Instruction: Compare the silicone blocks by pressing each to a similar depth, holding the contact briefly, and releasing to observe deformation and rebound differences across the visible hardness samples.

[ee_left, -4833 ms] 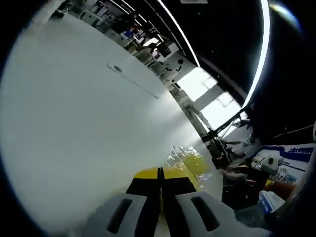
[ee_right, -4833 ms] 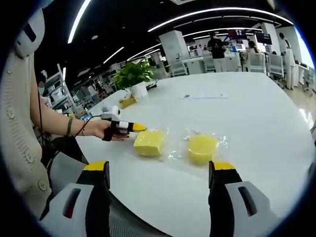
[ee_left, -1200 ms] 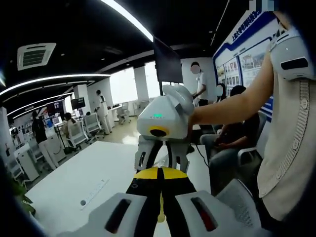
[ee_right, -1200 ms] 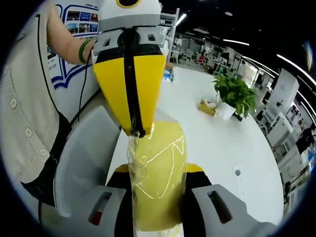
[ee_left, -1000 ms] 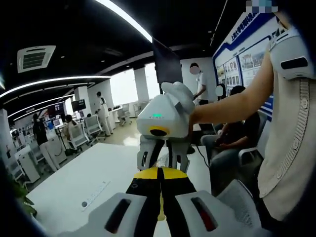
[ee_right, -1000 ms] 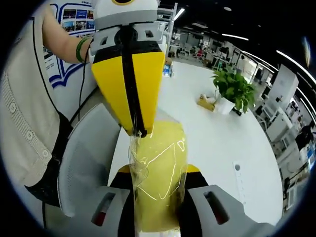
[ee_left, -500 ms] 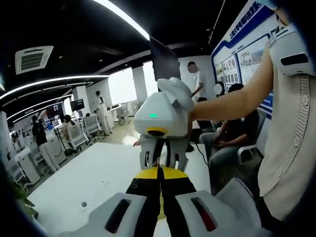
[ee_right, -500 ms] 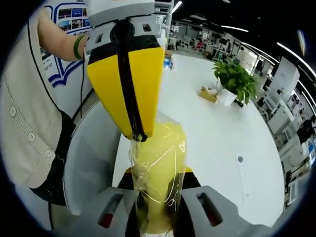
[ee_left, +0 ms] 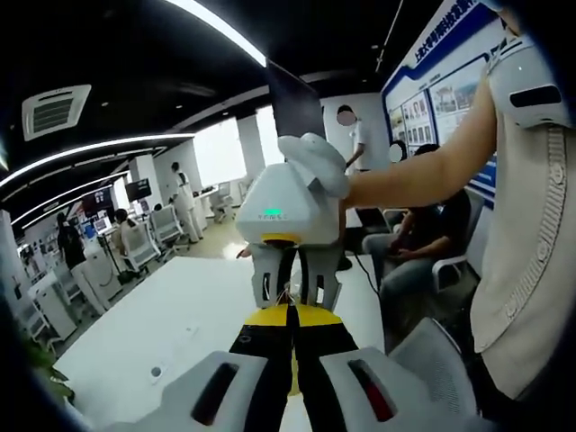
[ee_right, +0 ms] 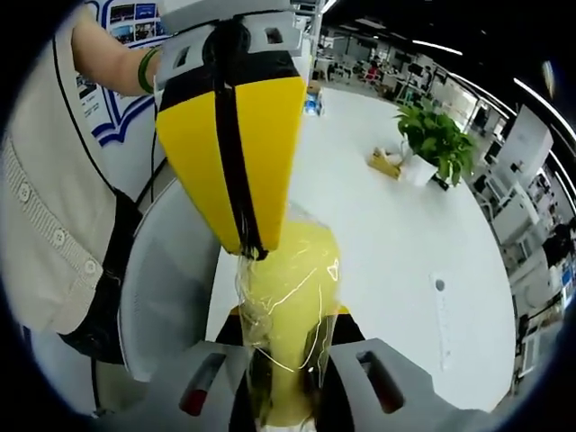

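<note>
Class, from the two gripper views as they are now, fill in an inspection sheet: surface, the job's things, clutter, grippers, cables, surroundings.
Surface: white table, mostly bare.
Job's things: yellow silicone block in clear wrap, held off the table.
Clutter: potted plant with a small yellow item beside it.
Grippers: right gripper shut on the block; left gripper shut on the wrap at the block's top edge.
Cables: dark cable hanging from the person's wrist.
Surroundings: open office, ceiling light strips, seated and standing people, blue wall poster, grey chair.
</note>
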`<move>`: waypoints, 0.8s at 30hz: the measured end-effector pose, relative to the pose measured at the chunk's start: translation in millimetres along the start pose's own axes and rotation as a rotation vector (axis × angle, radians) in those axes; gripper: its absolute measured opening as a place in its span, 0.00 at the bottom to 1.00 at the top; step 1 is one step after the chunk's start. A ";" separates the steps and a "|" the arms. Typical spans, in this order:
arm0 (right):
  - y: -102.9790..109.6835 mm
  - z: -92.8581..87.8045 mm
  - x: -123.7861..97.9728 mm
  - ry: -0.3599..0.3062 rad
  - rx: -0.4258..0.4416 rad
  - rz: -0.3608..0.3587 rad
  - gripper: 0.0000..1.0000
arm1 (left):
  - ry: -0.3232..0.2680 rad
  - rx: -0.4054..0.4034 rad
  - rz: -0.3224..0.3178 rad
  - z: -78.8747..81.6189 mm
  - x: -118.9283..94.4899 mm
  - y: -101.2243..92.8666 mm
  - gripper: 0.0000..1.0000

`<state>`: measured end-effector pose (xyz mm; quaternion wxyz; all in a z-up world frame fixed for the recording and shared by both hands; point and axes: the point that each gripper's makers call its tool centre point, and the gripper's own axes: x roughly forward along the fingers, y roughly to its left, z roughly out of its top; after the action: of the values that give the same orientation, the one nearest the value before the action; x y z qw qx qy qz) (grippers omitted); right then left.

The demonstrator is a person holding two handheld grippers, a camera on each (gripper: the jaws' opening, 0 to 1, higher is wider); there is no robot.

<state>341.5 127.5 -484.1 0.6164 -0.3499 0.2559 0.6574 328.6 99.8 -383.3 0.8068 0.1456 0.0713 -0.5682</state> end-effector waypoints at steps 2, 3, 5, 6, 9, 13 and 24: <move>-0.3 0.9 0.1 -0.001 -0.001 -0.002 0.05 | -0.001 -0.002 -0.002 0.2 -0.2 0.0 0.00; -0.7 0.9 0.0 -0.002 -0.002 -0.004 0.05 | -0.002 -0.002 -0.001 0.3 -0.4 0.3 0.00; -0.3 0.6 0.1 0.000 -0.002 -0.004 0.05 | -0.004 -0.005 -0.002 0.3 -0.2 0.6 0.00; -0.4 0.4 0.1 0.003 0.000 -0.003 0.05 | -0.003 -0.004 -0.003 0.1 0.1 0.4 0.00; -0.7 -0.6 0.1 0.007 0.001 -0.003 0.05 | 0.000 -0.001 -0.004 0.1 1.0 -0.4 0.00; -1.1 -1.8 -0.1 0.013 0.000 -0.001 0.05 | 0.001 0.000 -0.007 -0.3 1.3 -0.6 0.00; -1.9 -3.9 -1.4 0.024 -0.016 -0.017 0.06 | -0.010 0.014 -0.014 0.1 2.6 -0.7 0.00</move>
<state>343.9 123.8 -485.2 0.6162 -0.3647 0.2549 0.6499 328.8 97.2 -384.0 0.8021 0.1478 0.0645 -0.5750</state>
